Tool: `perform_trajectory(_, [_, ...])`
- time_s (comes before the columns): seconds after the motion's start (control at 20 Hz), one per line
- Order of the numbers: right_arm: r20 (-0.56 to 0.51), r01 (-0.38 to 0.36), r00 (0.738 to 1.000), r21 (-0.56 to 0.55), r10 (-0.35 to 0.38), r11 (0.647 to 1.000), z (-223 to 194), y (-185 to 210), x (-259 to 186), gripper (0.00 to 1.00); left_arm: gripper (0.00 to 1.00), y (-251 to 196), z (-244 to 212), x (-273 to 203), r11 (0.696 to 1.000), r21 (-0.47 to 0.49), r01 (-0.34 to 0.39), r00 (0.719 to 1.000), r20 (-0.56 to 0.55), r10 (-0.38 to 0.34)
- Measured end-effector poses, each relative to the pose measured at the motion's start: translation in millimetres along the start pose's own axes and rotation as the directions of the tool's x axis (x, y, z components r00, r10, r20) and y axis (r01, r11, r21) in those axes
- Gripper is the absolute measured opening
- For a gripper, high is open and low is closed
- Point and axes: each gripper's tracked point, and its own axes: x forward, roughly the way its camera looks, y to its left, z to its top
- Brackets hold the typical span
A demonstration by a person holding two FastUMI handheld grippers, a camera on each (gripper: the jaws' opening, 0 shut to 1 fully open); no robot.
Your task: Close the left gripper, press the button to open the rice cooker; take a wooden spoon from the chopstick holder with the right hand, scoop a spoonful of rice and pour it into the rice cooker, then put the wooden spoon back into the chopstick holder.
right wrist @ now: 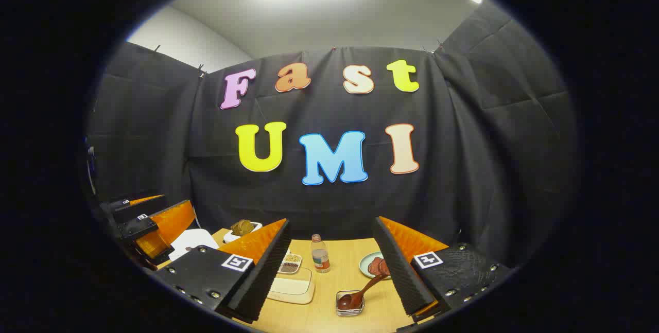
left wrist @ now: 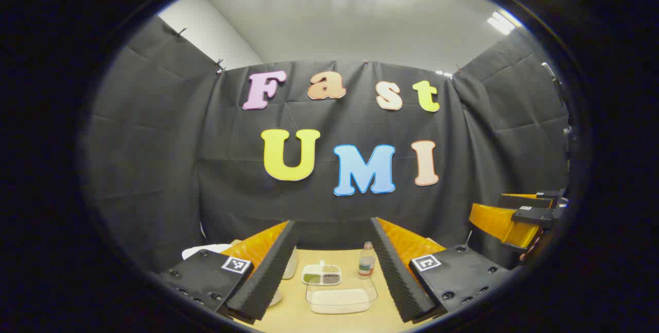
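In the left gripper view my left gripper (left wrist: 334,230) stands open above the table. Between its fingers lies a clear tray of white rice (left wrist: 341,298). The white rice cooker (left wrist: 206,249) sits at the left, mostly hidden behind my left finger. In the right gripper view my right gripper (right wrist: 332,226) is open with nothing in it. Below it, a wooden spoon (right wrist: 366,287) leans in a small glass holder (right wrist: 350,304) close to the right finger. The rice tray (right wrist: 292,285) and the rice cooker (right wrist: 193,240) lie farther left. The left gripper (right wrist: 152,225) shows at the far left.
A small bottle (right wrist: 320,253) stands mid-table behind the rice tray, beside a divided dish of grains (left wrist: 322,275). A teal plate with something brown (right wrist: 371,264) lies behind the spoon holder. A white dish with a brown item (right wrist: 243,228) sits at the back left. The right gripper (left wrist: 515,220) hovers at the right.
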Motion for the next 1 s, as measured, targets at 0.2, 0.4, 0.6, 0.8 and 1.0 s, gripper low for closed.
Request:
perform_trajectory(0.2, [-0.002, 0.035, 0.999, -0.008, -0.035, 0.999, 0, 16, 4, 0.98, 0.98, 15, 2, 5, 0.999, 0.013, 0.052, 0.999, -0.005, -0.052])
perform_trajectory(0.4, [0.02, 0.062, 0.998, -0.005, -0.062, 0.998, 5, 29, 7, 0.98, 0.96, 31, 1, 7, 0.997, 0.006, 0.073, 0.997, -0.005, -0.073])
perform_trajectory(0.6, [0.025, 0.038, 0.999, -0.006, -0.038, 0.999, 8, 36, 16, 0.94, 0.98, 43, 1, 8, 0.999, -0.002, 0.045, 0.999, 0.008, -0.045])
perform_trajectory(0.8, [0.039, 0.044, 0.998, -0.012, -0.043, 0.999, 13, 32, 22, 0.98, 0.99, 44, -8, 20, 0.999, -0.01, 0.045, 0.999, -0.003, -0.045])
perform_trajectory(1.0, [0.019, 0.049, 0.999, -0.01, -0.049, 0.999, 3, 29, 33, 0.98, 0.98, 44, -6, 28, 0.998, -0.03, 0.059, 0.998, 0.008, -0.059])
